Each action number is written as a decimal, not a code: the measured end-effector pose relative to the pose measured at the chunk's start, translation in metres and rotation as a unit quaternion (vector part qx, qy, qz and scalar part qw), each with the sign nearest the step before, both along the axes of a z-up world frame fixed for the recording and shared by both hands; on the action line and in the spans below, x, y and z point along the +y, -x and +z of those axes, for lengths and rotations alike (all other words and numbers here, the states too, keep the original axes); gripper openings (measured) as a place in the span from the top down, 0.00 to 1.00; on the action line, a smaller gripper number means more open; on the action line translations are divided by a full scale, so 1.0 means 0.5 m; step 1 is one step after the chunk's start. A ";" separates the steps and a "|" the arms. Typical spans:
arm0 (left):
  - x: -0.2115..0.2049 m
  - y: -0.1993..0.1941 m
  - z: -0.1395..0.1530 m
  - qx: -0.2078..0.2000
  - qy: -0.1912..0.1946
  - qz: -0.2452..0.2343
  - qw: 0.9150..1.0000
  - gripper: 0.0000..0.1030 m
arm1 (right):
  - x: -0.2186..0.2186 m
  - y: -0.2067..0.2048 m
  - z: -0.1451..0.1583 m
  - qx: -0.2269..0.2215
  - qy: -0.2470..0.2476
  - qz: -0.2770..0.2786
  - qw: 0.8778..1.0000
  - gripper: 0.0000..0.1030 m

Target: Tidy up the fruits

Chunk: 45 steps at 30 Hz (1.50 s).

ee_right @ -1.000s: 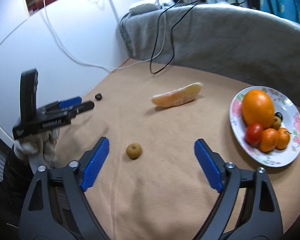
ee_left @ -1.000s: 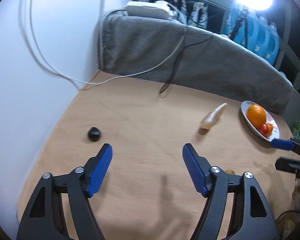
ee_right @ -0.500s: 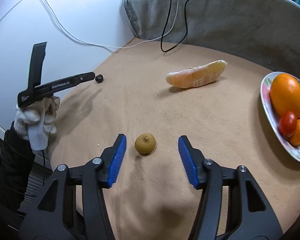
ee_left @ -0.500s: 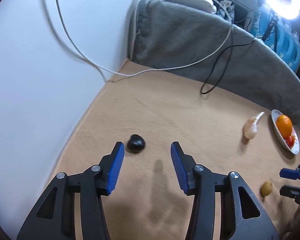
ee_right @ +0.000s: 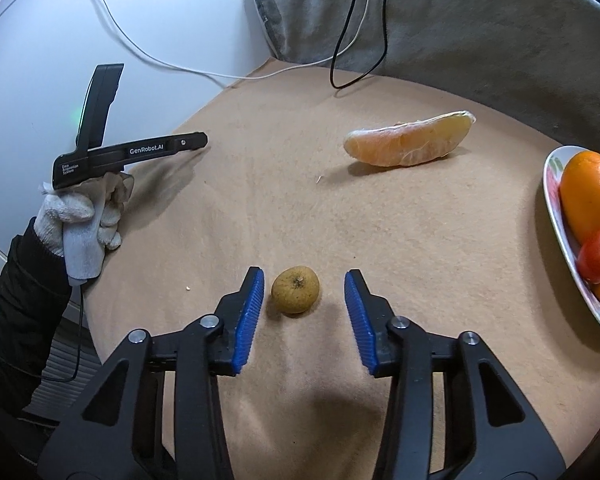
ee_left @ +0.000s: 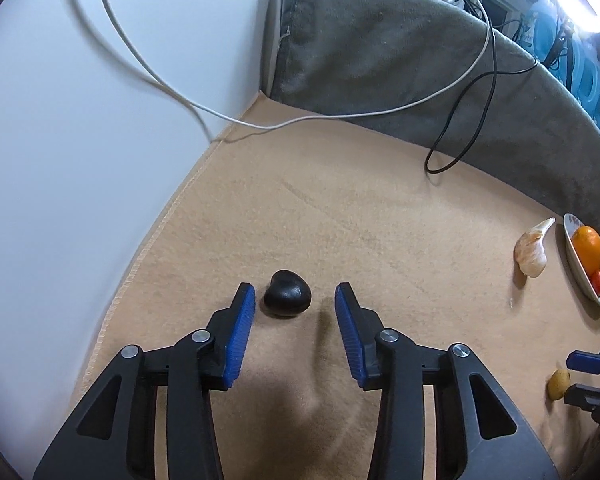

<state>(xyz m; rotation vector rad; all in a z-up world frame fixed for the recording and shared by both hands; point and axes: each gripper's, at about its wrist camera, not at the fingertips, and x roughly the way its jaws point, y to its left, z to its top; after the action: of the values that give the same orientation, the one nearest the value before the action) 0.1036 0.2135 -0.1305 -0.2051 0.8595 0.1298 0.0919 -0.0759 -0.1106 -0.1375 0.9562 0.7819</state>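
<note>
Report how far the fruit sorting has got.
Done: an orange and small fruits already sit on the plate. In hand: both grippers have just been closing, neither pressing yet; the left gripper brackets the black fruit, the right gripper the brown fruit. Left: those two and the peeled segment still lie on the cloth.

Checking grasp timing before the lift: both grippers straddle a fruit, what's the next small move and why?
Probably finish closing both. The left gripper has the dark fruit between its pads, the right gripper the small brownish fruit; the jaws have been closing, but gaps show beside each fruit, so neither is gripped yet.
</note>
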 end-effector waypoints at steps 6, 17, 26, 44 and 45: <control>0.004 -0.004 -0.005 0.002 0.003 0.001 1.000 0.67 | 0.016 -0.003 -0.012 0.004 0.012 0.008 1.000 0.65; 0.006 -0.002 -0.010 0.003 0.001 0.004 1.000 0.80 | 0.023 0.007 -0.010 0.000 0.020 0.018 1.000 0.72; 0.003 0.015 0.004 -0.007 0.000 0.002 1.000 0.80 | 0.012 0.009 0.000 -0.009 0.011 0.012 1.000 0.72; -0.140 0.040 0.066 -0.057 0.027 -0.074 0.995 0.80 | -0.060 0.008 0.046 -0.033 -0.019 -0.037 0.999 0.72; -0.152 0.040 0.071 -0.060 0.030 -0.080 0.995 0.80 | -0.067 0.010 0.049 -0.034 -0.022 -0.041 0.998 0.72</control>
<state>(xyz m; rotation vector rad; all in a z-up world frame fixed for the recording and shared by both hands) 0.0834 0.1377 -0.0951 -0.1971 0.7576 -0.0565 0.0870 -0.1096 -0.0864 -0.0864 0.8738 0.7172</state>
